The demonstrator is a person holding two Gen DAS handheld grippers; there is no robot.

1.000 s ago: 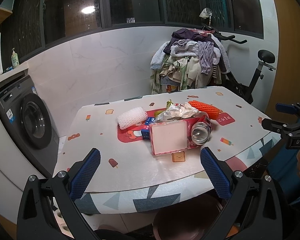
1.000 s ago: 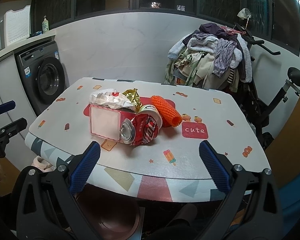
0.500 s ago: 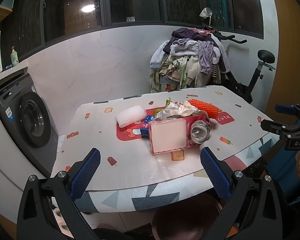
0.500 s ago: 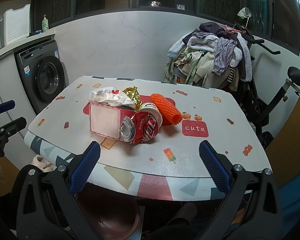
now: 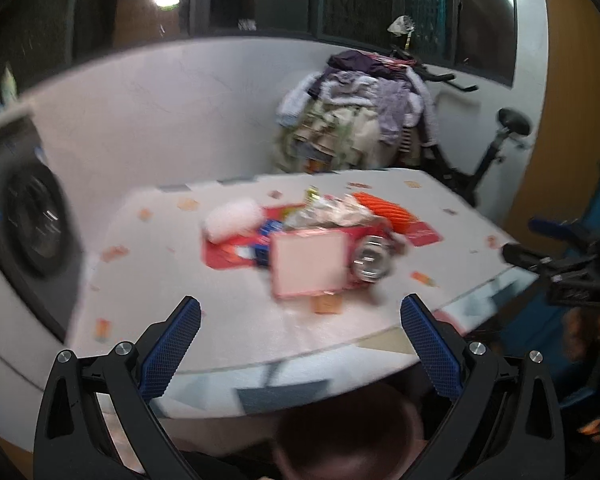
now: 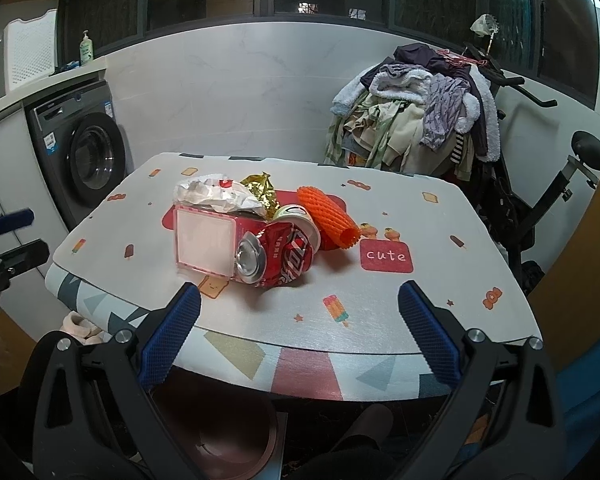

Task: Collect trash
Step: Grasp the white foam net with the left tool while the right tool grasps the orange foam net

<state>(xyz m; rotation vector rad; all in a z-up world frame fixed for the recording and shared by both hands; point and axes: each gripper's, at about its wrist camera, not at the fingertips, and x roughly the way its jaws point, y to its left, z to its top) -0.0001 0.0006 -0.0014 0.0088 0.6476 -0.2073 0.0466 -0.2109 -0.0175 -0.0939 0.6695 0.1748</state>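
Your left gripper [image 5: 300,316] and right gripper [image 6: 299,304] — jaws spread, empty — hover short of the crushed can [image 6: 276,256] ahead.

Left tool [image 5: 300,322] hangs with jaws spread wide, empty; right tool [image 6: 299,308] likewise.

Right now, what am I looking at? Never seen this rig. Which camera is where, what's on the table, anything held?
No robot: a person carries two handheld grippers, each with a fisheye camera looking along its blue-padded jaws. One view is from the left gripper, blurred; the other from the right gripper. Both stand open and hold nothing. On the patterned table lies a trash pile: crushed red can, pink square box, crumpled white paper, gold wrapper, orange foam net, white foam net.
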